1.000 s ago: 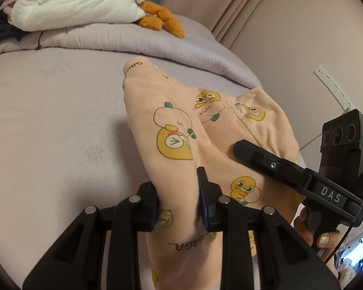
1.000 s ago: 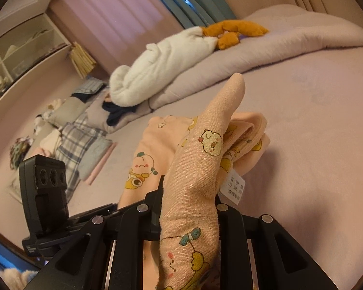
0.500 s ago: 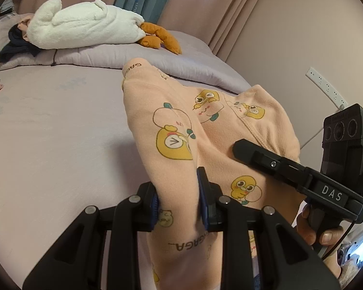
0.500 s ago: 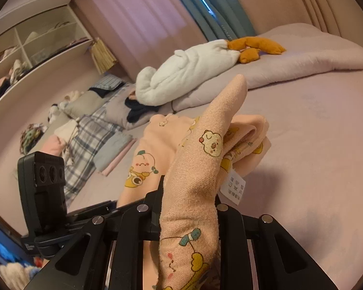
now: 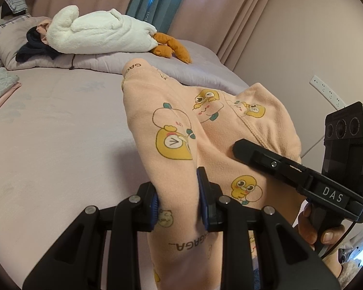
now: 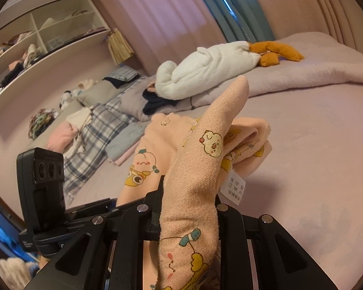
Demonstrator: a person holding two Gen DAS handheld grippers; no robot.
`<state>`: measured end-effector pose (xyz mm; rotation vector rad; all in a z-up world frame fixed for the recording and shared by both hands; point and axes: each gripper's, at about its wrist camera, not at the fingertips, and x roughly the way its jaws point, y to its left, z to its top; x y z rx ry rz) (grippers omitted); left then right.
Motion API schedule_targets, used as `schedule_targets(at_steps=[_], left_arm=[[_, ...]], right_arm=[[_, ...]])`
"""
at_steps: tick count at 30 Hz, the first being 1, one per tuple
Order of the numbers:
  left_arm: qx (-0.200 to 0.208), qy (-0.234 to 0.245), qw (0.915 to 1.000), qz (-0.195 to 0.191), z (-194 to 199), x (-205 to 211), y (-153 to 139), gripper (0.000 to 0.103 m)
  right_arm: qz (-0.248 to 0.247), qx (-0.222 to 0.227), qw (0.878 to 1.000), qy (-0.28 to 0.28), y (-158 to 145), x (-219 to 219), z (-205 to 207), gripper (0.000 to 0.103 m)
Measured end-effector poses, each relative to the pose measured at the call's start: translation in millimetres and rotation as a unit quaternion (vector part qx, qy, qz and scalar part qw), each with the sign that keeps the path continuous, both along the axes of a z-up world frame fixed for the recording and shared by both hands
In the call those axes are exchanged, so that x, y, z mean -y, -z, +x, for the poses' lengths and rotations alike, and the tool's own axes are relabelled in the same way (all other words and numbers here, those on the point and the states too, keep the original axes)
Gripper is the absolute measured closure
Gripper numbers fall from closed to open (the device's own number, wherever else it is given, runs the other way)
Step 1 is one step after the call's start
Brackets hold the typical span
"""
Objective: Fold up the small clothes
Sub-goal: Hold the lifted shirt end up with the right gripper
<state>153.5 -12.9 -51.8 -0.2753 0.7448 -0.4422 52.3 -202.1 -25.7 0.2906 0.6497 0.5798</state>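
Lifting since a second ago, both tongs, left (image 5: 177, 201) and right (image 6: 190, 207), stay clamped on the peach garment (image 5: 205, 130), now held clear above the bed (image 5: 60, 133) near its right edge, ready for folding.

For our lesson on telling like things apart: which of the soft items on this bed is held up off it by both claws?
The peach cartoon-print garment. The white plush toy and plaid blanket lie untouched.
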Motion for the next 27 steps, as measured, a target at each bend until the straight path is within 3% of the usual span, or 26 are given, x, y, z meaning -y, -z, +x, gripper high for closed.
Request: schedule_targets(at_steps=[13, 27], left_arm=[[0.015, -0.034, 0.9992, 0.015, -17.0, -22.2, -8.6, 0.076], [0.01, -0.048, 0.9988, 0.003, -24.2, -33.2, -9.7, 0.076]], right_arm=[[-0.011, 0.012, 0.999, -0.035, -6.6, -28.5, -0.3, 0.08], [-0.026, 0.019, 0.998, -0.052, -9.6, -41.5, -0.7, 0.08]])
